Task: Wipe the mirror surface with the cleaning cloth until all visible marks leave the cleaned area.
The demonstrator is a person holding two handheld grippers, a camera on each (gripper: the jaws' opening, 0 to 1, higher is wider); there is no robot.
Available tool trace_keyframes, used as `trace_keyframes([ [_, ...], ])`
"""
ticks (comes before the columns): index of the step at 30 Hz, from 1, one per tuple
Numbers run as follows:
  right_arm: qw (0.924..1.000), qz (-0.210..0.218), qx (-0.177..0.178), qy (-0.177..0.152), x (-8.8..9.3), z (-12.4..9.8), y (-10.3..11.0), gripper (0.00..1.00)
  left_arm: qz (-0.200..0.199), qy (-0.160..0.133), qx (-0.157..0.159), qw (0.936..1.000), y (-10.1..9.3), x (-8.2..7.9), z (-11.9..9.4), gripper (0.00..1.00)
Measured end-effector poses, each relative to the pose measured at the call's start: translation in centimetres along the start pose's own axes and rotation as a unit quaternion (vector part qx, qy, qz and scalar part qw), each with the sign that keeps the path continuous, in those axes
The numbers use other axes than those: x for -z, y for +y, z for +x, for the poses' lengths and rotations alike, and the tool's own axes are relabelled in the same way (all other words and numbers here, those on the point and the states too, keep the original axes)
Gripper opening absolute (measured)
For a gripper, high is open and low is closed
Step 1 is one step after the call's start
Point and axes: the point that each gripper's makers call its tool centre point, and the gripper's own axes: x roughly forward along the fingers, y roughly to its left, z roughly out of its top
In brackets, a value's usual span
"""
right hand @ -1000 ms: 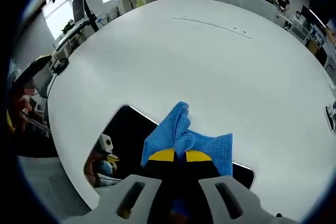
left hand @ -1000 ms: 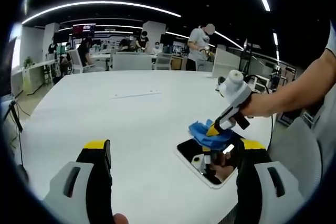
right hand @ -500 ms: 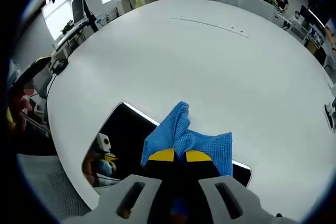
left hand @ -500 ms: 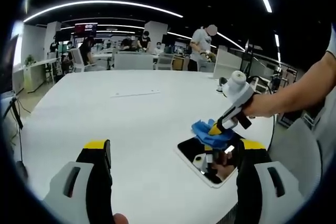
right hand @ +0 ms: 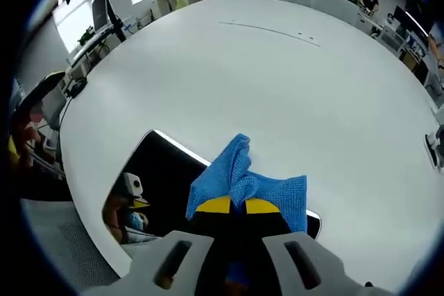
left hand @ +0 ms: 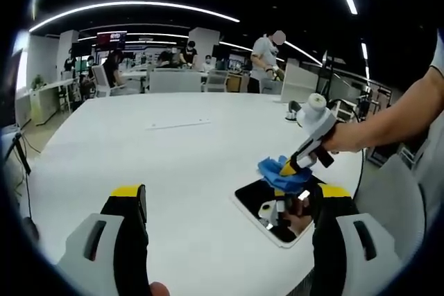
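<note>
In the right gripper view, the bunched blue microfibre cloth point(right hand: 246, 184) hid the far end of the flat, dark rectangular mirror point(right hand: 163, 185), and the right tool point(right hand: 232, 205) covered the cloth's near part, so whether cloth touched glass could not be told. Any marks on the mirror were too small to make out. In the left gripper view, the left tool's point(left hand: 225, 195) right-hand jaw cut off the mirror's point(left hand: 277, 216) near corner, and its reflections were too blurred to read.

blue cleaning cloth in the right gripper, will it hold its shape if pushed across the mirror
Probably not: the blue cleaning cloth bunches into soft folds where the right gripper pinches it, so it likely flops and drags. Its looped weave should grip the flat dark mirror rather than skate.
</note>
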Motion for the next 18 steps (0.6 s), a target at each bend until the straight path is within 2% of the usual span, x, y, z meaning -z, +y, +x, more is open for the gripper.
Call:
trace_keyframes([
  [18, 0.9998, 0.015, 0.008, 0.005, 1.0, -0.7, -1.7, 0.0, 0.004, 0.001, 0.002, 1.0, -0.3, 0.0, 0.3, 0.99],
])
